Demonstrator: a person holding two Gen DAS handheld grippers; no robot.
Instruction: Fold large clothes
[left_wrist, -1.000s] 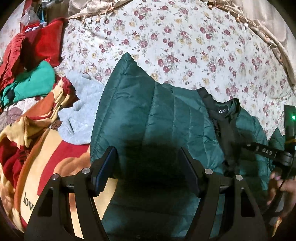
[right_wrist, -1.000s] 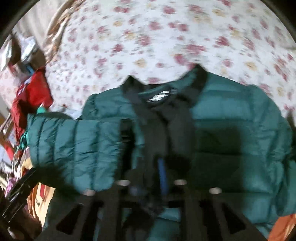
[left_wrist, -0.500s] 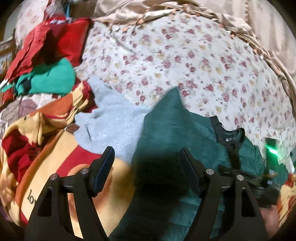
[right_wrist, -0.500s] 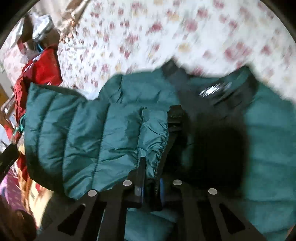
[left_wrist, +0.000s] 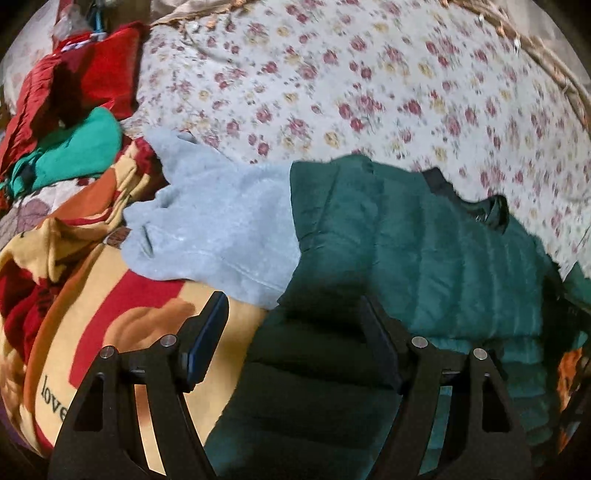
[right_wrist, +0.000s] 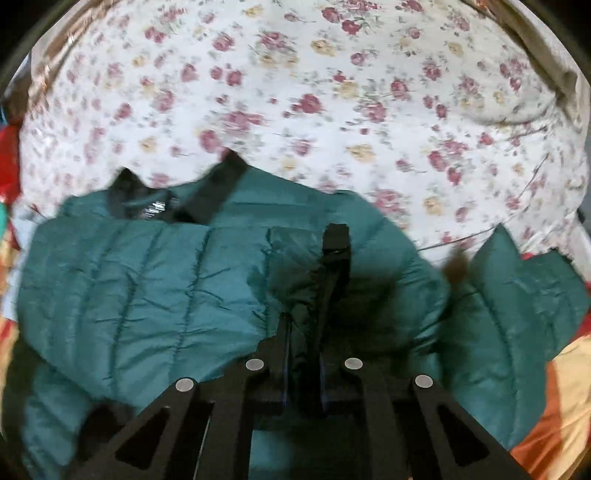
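Observation:
A dark green quilted puffer jacket (left_wrist: 424, 254) with a black collar lies on the flowered bedsheet (left_wrist: 332, 74). My left gripper (left_wrist: 291, 332) is open and empty, hovering over the jacket's lower left edge. In the right wrist view the jacket (right_wrist: 147, 280) has its left sleeve folded across the chest. My right gripper (right_wrist: 303, 347) is shut on the sleeve's black-edged cuff (right_wrist: 334, 251), held over the jacket's middle. The other sleeve (right_wrist: 517, 295) lies out to the right.
A light blue fleece garment (left_wrist: 214, 229) lies left of the jacket, partly under it. A red, orange and yellow blanket (left_wrist: 74, 295) and a pile of red and green clothes (left_wrist: 66, 122) fill the left side. The sheet (right_wrist: 295, 92) stretches beyond the collar.
My right gripper carried the sleeve cuff rightward across the jacket's chest, laying the sleeve flat. My left gripper stayed open and swung left, bringing the blue fleece and blanket into view.

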